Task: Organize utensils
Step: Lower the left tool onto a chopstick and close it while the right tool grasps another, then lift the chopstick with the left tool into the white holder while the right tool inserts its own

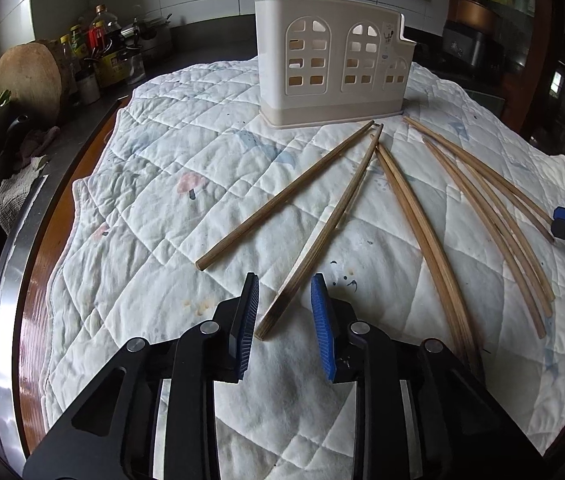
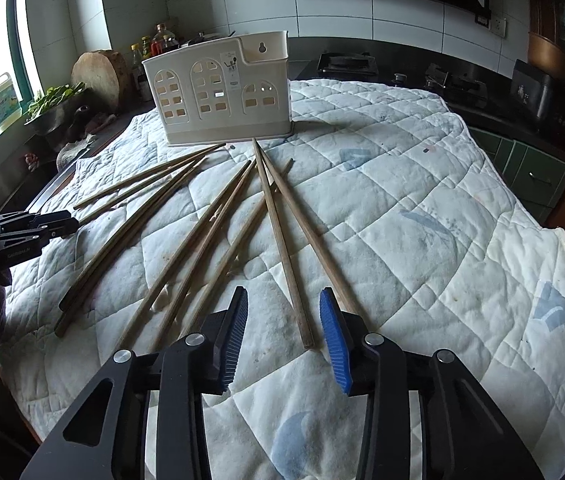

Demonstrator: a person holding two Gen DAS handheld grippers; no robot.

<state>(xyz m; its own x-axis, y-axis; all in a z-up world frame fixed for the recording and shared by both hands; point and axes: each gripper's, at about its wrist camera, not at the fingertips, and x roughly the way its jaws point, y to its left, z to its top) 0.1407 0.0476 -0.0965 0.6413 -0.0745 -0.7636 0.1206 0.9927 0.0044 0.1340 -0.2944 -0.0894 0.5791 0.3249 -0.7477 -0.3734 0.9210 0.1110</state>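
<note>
Several wooden chopsticks lie fanned out on a white quilted cloth [image 1: 142, 208]. A cream plastic utensil caddy [image 1: 322, 72] with arched cut-outs stands upright behind them, its top open. My left gripper [image 1: 284, 284] is low over the cloth, its blue pads either side of the near end of one chopstick [image 1: 322, 232] without touching it. My right gripper [image 2: 283, 294] is likewise open astride the near end of another chopstick [image 2: 282, 248]. In the right wrist view the caddy [image 2: 218, 92] sits at the back and the left gripper [image 2: 34, 228] shows at the left edge.
A round wooden chopping board [image 1: 28, 76], bottles [image 1: 98, 48] and a crumpled rag [image 1: 18, 188] sit on the dark counter at the left. A sink rim [image 1: 6, 264] borders the cloth. A gas hob [image 2: 346, 62] and a dark appliance [image 2: 542, 96] stand behind.
</note>
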